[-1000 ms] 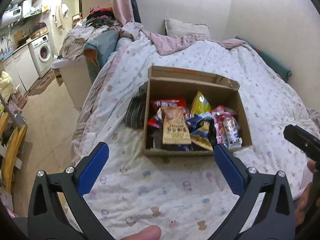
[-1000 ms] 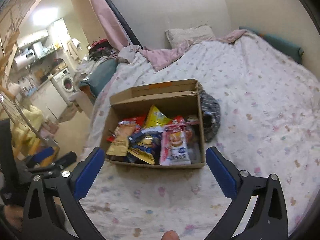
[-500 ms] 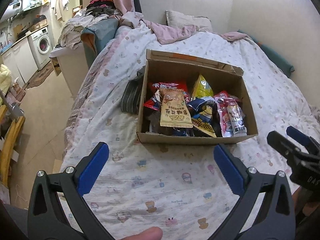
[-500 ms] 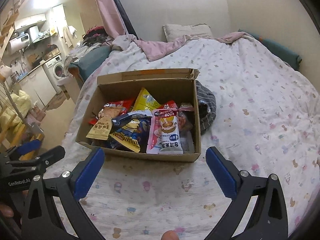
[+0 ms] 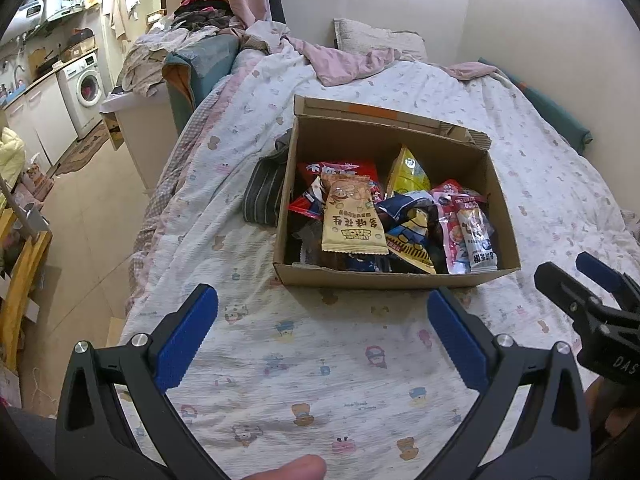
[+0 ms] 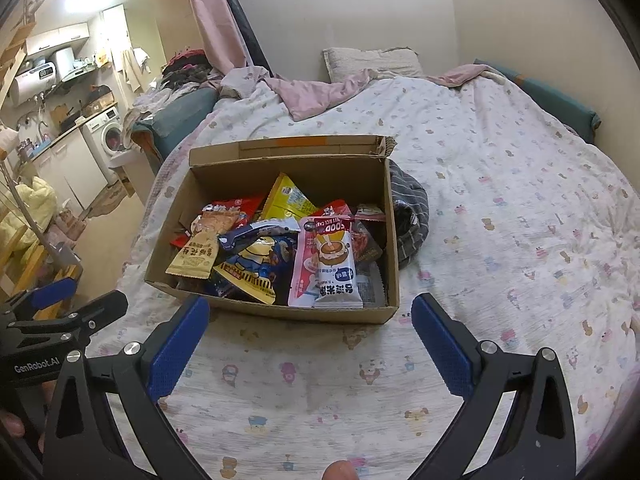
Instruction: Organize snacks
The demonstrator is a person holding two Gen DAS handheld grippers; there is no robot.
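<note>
We hold both grippers over the white cartoon-print quilt (image 5: 320, 360), short of the open brown cardboard box (image 5: 392, 280) that sits on the bed. Left gripper (image 5: 322, 320): blue-padded jaws spread wide, nothing between them, tips just short of the box's near wall. Right gripper (image 6: 310, 320): same, jaws wide and empty, tips near the box's front wall. The snacks are all inside the box, piled loose: a beige peanut packet (image 5: 352, 220) on top at the left, a yellow chip bag (image 6: 290, 200) standing toward the back, a dark blue cartoon bag (image 6: 256, 256) in the middle, a pink-and-white rice cake packet (image 6: 332, 268) at the right side. The back flap is folded open, the other edges are low, and the top is fully open. A grey striped cloth (image 6: 408, 224) touches one side wall of the box. The quilt has bare room in front of the box and wide room across the right side of the right wrist view. The bed's edge drops to the tan floor (image 5: 80, 220) at the left.
</note>
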